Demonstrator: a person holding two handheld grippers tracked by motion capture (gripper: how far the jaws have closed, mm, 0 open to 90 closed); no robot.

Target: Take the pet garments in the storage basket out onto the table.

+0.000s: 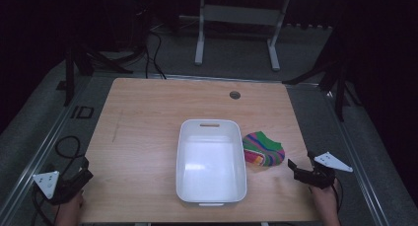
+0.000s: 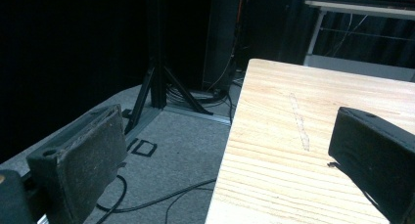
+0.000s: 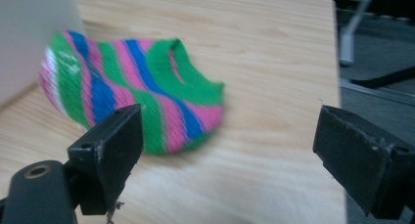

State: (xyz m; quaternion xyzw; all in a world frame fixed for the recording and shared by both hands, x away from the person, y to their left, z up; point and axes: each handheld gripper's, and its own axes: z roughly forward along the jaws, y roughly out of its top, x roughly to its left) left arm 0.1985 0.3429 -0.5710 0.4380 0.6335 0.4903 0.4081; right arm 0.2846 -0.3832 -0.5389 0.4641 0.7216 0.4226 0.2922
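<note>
Both hand-held grippers rest at the near edge of a wooden table (image 1: 148, 112), each gaping wide and holding nothing. The right gripper (image 3: 230, 150), at the near right corner, points at a striped sock (image 3: 142, 94) in green, pink and blue; its jaws stand apart with bare wood between them, short of the fabric. The sock lies crumpled against the right wall of a white plastic bin (image 1: 212, 162) that sits near the table's middle. The left gripper (image 2: 225, 150) straddles the table's left edge at the near left corner. Floor markings left of the table may read "ID".
</note>
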